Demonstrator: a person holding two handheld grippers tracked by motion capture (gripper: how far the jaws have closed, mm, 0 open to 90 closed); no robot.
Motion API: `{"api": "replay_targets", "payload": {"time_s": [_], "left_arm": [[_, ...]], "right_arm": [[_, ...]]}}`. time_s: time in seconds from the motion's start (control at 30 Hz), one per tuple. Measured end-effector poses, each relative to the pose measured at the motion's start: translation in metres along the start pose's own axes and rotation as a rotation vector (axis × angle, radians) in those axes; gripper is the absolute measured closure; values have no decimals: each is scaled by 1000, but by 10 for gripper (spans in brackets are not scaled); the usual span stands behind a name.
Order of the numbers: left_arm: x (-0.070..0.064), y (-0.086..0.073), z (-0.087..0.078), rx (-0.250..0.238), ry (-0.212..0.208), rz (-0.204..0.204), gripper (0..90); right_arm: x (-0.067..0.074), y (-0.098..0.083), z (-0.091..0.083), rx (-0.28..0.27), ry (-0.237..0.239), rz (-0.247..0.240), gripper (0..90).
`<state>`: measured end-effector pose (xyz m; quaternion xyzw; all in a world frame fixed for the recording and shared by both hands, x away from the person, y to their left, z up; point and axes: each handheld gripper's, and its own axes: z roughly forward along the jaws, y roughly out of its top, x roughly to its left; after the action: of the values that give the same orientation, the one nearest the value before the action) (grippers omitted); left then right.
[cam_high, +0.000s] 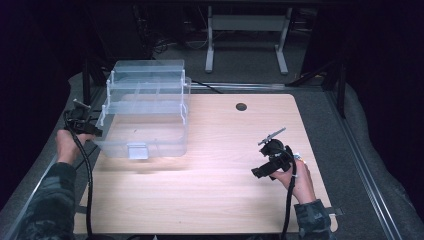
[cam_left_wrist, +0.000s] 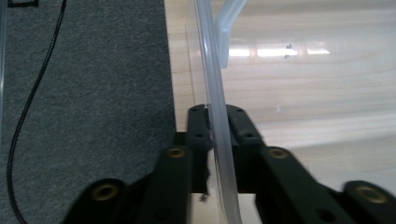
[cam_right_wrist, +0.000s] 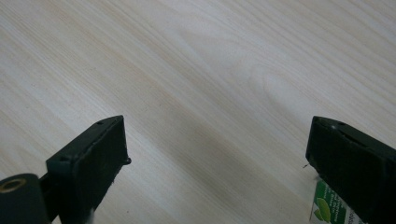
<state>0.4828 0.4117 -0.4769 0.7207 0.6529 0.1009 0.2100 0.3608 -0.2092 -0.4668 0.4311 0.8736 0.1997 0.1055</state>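
Tiered organiser box (cam_high: 145, 107): clear, glossy plastic, faintly frosted; its thin wall (cam_left_wrist: 215, 93) looks smooth and translucent close up.

Bench (cam_high: 210, 190): pale wood-grain top, smooth, low satin sheen, with fine straight grain lines in the right gripper view.

Left hand-held gripper (cam_left_wrist: 218, 140): matt black plastic jaws with brass-coloured rivet eyes.

Right hand-held gripper (cam_right_wrist: 215, 154): the same matt black plastic, edges slightly scuffed.

Floor covering (cam_left_wrist: 93, 93): grey, rough, felt-like carpet.

Label (cam_right_wrist: 329, 210): printed green-and-white paper, slightly glossy.

Sleeve (cam_high: 50, 200): patterned woven cloth.
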Motion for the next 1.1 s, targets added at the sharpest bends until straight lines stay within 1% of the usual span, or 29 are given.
{"api": "replay_targets", "payload": {"time_s": [0.03,0.07,0.1,0.13,0.17,0.2,0.23,0.33,0.37,0.4,0.47,0.53,0.63,0.73,0.77,0.8,0.87,0.93,1.03,1.1], "left_arm": [[0,0,0,0,1,9,824],[0,-1,0,0,-2,27,823],[2,-2,0,-2,-23,39,820],[3,-3,0,-4,-36,37,817],[3,-3,-1,-5,-35,45,815],[2,-3,-1,0,-29,62,815],[1,-3,-1,2,-25,69,814],[1,-4,-1,-7,-32,85,810],[1,-5,-1,-13,-26,96,809],[1,-5,-1,-13,-26,96,809],[0,-8,-1,-37,-37,98,806],[-1,-10,-1,-40,-47,98,802],[-4,-10,-2,-29,-50,121,796],[-8,-11,-2,-34,-58,137,790],[-9,-12,-2,-39,-59,149,787],[-11,-13,-2,-43,-59,158,786],[-13,-15,-2,-51,-75,162,781],[-16,-17,-2,-58,-80,157,779],[-21,-19,-2,-59,-81,175,776],[-26,-20,-3,-56,-85,180,773]], "right_arm": [[0,0,0,-1,2,2,53],[0,0,0,0,3,3,55],[0,0,1,0,3,1,56],[0,0,1,0,5,1,59],[0,0,1,0,11,2,62],[0,0,2,2,9,-2,63],[0,0,2,3,7,-1,67],[0,0,2,7,0,4,71],[-1,0,1,7,4,4,70],[-1,-1,1,4,4,5,71],[-2,-1,0,6,-6,8,71],[-2,-1,0,5,-1,12,72],[-3,-1,-1,8,-9,11,73],[-3,-2,-1,9,-8,17,79],[-4,-2,-2,8,-4,15,79],[-5,-3,-2,7,-11,20,79],[-6,-3,-3,3,-1,26,79],[-6,-4,-3,3,-4,26,79],[-6,-4,-3,4,-1,26,79],[-6,-3,-3,5,-3,25,79]]}}
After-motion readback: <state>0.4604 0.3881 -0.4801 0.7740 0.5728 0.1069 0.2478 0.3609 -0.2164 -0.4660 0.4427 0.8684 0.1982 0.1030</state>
